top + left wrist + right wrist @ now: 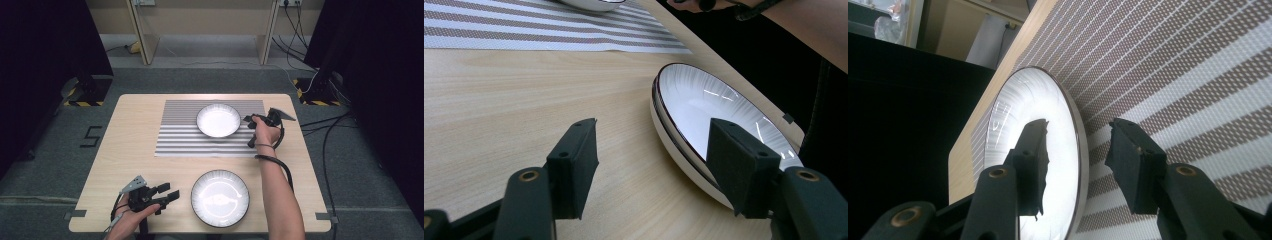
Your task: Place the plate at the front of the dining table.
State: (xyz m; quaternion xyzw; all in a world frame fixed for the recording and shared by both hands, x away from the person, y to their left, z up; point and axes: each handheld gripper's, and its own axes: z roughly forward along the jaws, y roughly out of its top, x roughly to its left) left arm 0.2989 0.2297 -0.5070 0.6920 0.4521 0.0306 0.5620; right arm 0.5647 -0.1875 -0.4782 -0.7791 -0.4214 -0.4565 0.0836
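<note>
A: On the striped mat [210, 135], what sits by your right gripper [248, 119]?

B: The far plate [218, 120] lies on the mat's far half. Your right gripper straddles its right rim with jaws apart, one pad over the plate, one over the mat, gripping nothing.

A: And nearer than the mat?

B: The dark-rimmed plate [220, 197] rests on bare table [135, 135]. Your left gripper [172, 192] lies just beside its left edge, jaws wide apart and empty. Your right forearm [280, 195] passes its right side.

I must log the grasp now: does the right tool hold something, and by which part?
Nothing is held. The right tool stands open astride the rim of the plate on the striped mat, pads clear of it.
</note>
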